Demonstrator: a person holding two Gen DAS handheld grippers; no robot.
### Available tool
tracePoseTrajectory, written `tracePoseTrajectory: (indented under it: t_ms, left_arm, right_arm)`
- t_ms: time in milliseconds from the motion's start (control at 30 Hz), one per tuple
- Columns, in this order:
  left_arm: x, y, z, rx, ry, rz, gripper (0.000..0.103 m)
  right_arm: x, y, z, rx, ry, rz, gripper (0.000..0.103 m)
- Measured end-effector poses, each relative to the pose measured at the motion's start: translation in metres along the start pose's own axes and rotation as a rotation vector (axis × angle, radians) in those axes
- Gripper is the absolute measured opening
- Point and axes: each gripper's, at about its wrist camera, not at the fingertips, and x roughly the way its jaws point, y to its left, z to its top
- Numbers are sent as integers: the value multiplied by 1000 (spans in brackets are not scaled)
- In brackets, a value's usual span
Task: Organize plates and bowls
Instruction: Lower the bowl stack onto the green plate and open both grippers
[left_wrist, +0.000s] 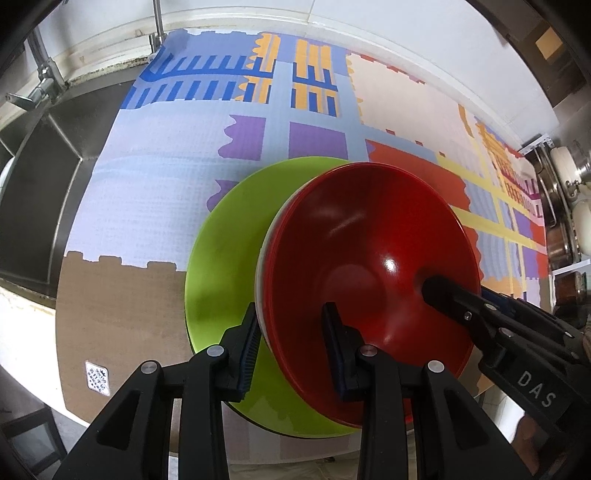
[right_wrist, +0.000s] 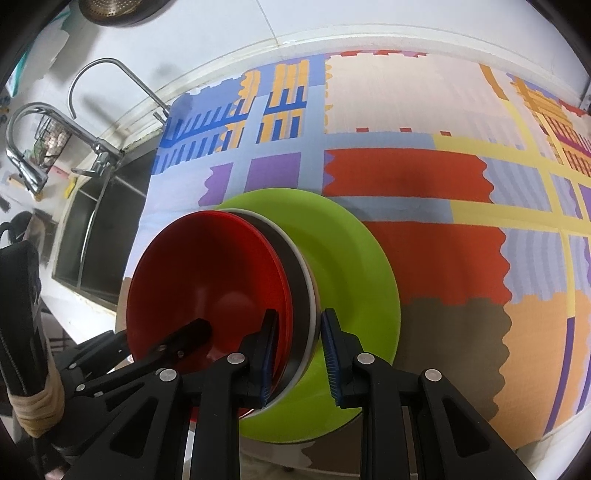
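A stack of bowls stands on a lime green plate (left_wrist: 225, 251) on a colourful patterned mat. The top bowl is red (left_wrist: 369, 251); a white or grey bowl (right_wrist: 303, 295) sits under the red ones. My left gripper (left_wrist: 291, 343) straddles the near rim of the bowl stack, one finger inside the red bowl and one outside. My right gripper (right_wrist: 297, 354) straddles the opposite rim the same way over the red bowl (right_wrist: 207, 280) and green plate (right_wrist: 354, 266). Each gripper shows in the other's view, the right one (left_wrist: 436, 288) reaching into the bowl.
A steel sink (left_wrist: 40, 206) with taps (right_wrist: 99, 155) lies left of the mat (right_wrist: 406, 177). Pots and metal items (left_wrist: 565, 206) stand at the far right. The counter's front edge is close below the plate.
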Motion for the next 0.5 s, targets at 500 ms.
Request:
tracePoseTrajectory:
  t_ms: [500]
  left_arm:
    - [-63, -18, -23, 113, -290, 39, 71]
  right_arm:
    - [-49, -6, -28, 26, -272, -35, 53]
